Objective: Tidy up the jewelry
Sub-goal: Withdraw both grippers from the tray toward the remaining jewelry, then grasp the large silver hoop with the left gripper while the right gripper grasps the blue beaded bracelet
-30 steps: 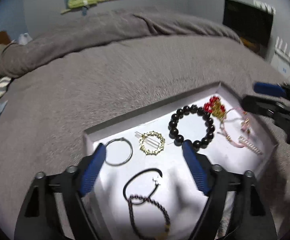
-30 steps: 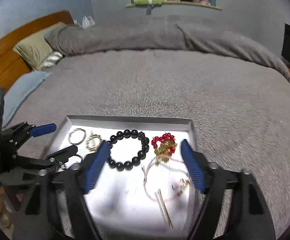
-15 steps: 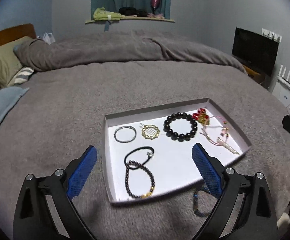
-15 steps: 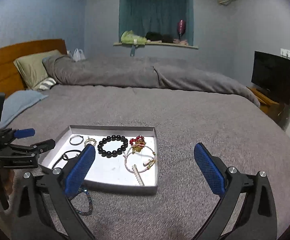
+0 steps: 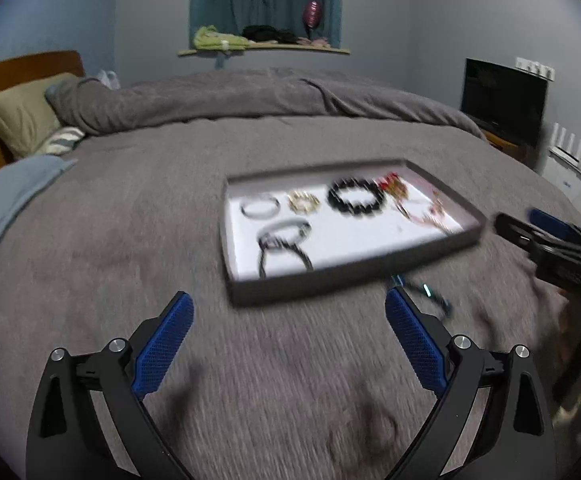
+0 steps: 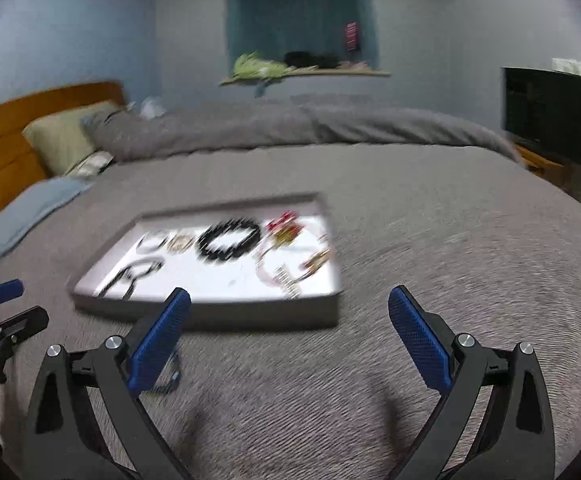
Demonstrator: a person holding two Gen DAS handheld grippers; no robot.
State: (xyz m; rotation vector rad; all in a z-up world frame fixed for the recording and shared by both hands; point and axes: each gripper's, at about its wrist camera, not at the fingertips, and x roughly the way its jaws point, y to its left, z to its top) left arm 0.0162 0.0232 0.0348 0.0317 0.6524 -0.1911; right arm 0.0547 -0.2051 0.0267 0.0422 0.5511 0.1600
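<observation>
A shallow grey tray with a white floor lies on the grey bedspread. In it are a silver ring, a gold ring, a black bead bracelet, a red and gold piece, a pink bracelet and dark cords. A blue-green bracelet lies on the bedspread outside the tray's front wall. My left gripper is open and empty, short of the tray. My right gripper is open and empty near the tray. Both views are blurred.
The grey bedspread spreads wide to the right of the tray. Pillows and a wooden headboard lie far left. A dark screen stands far right. Each gripper shows in the other's view: right, left.
Both grippers have drawn back from over the tray toward the bed's near edge, and their jaws have spread wider. The tray now lies ahead of the fingertips instead of under them.
</observation>
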